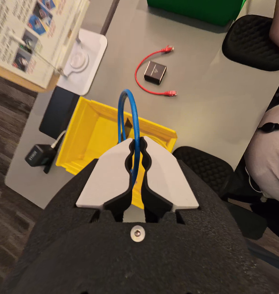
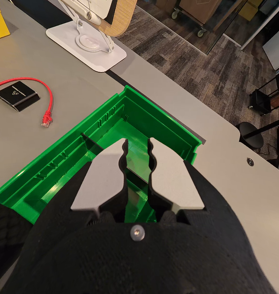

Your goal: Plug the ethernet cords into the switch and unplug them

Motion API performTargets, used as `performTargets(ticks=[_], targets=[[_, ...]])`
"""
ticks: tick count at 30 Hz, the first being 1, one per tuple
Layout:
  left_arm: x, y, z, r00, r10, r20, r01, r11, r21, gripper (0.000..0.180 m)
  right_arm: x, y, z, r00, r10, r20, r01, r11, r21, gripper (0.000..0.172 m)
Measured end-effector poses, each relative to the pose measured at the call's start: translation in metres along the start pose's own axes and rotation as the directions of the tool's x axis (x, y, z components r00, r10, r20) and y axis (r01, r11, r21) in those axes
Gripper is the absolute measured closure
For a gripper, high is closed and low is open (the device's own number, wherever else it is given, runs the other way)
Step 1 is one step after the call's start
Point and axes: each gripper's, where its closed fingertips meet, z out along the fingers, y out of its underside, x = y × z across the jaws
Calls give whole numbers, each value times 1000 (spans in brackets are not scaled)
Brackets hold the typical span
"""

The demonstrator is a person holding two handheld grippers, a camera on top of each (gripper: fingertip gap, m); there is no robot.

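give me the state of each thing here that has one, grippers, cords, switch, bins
left gripper: fingers shut on the blue cord
blue cord: held up in a loop above the yellow bin, unplugged
right gripper: fingers open, nothing between them, over the green bin
red cord: lying on the table, both ends unplugged
switch: flat on the table, no cord plugged in
yellow bin: open top
green bin: open top, far compartment empty

Blue cord (image 1: 134,120), red cord (image 1: 140,74), blk switch (image 1: 155,72). Yellow bin (image 1: 87,135), green bin (image 2: 103,114) w/ dark divider. Grey desk (image 1: 199,103). Carpet (image 2: 191,55) mottled grey-brown. Jaws: black pads, grey faces.
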Motion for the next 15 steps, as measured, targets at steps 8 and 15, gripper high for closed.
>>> performTargets(ticks=[8, 15], targets=[[18, -100, 41, 980, 187, -60, -188, 982, -10, 175, 1, 0, -3, 1000, 2, -3, -2, 1000, 6, 148], [28, -171, 136, 953, 245, -178, -243, 969, 36, 175, 1, 2, -4, 1000, 9, 7, -10, 1000, 7, 147]])
